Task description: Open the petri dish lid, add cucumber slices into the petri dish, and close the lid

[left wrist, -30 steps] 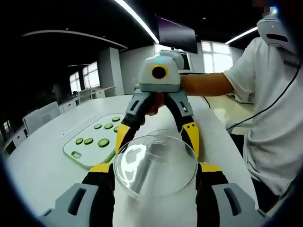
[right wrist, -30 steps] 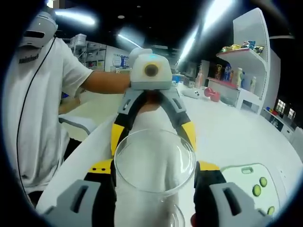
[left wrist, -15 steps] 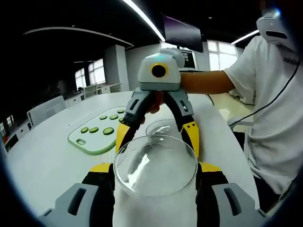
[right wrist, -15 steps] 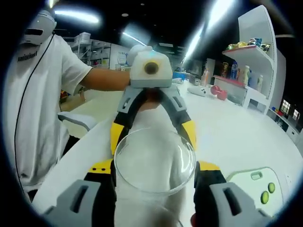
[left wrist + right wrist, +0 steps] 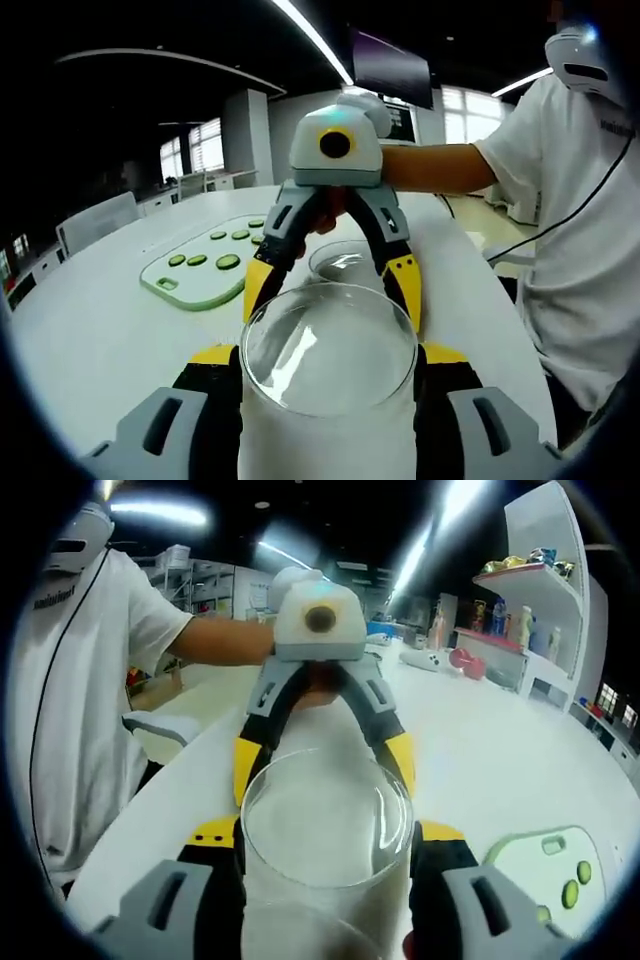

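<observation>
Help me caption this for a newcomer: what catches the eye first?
The clear petri dish lid, clamped between both grippers facing each other above the white table. Beyond it, the open petri dish sits on the table, with a pale green board of cucumber slices beside it.

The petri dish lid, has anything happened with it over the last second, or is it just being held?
The lid has risen a little off the dish base: in the left gripper view, more of the base on the table shows beyond the lid than before. Unchanged: the left gripper and right gripper both clamp the lid from opposite sides, and the cucumber slices remain on the cutting board.
</observation>
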